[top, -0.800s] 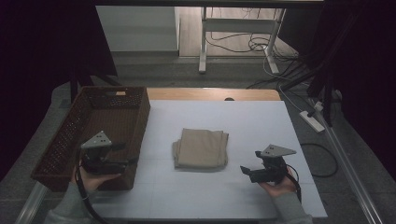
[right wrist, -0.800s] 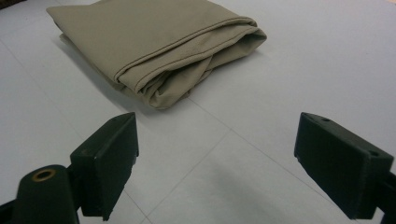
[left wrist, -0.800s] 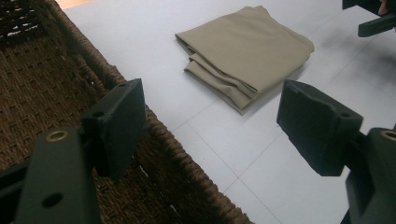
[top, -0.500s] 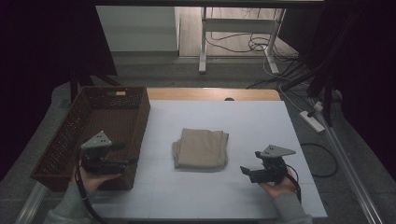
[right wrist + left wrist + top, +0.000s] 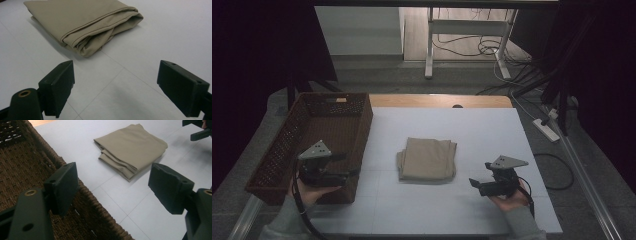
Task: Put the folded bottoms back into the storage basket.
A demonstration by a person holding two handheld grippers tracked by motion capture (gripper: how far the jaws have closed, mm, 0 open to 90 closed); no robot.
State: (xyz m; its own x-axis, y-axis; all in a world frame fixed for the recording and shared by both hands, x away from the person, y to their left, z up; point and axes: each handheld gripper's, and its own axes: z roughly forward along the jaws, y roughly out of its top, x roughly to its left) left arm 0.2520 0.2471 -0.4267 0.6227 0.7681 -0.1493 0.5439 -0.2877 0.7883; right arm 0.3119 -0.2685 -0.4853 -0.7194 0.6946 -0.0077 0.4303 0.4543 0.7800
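A folded beige cloth (image 5: 428, 159) lies flat in the middle of the white table (image 5: 472, 130). From the left gripper view the cloth (image 5: 131, 147) is ahead and to the right; from the right gripper view the cloth (image 5: 80, 20) is ahead and to the left. My left gripper (image 5: 346, 165) hovers over the near right corner of the brown wicker basket (image 5: 292, 145), jaws open and empty. My right gripper (image 5: 473, 183) is low over the table to the right of the cloth, pointing toward it, jaws open and empty.
The basket rim (image 5: 82, 187) runs diagonally under the left jaws. A wooden strip (image 5: 437, 100) borders the table's far edge. Beyond it stand a desk frame (image 5: 462, 30) and floor cables (image 5: 522, 85); a power strip (image 5: 548, 129) lies at the right.
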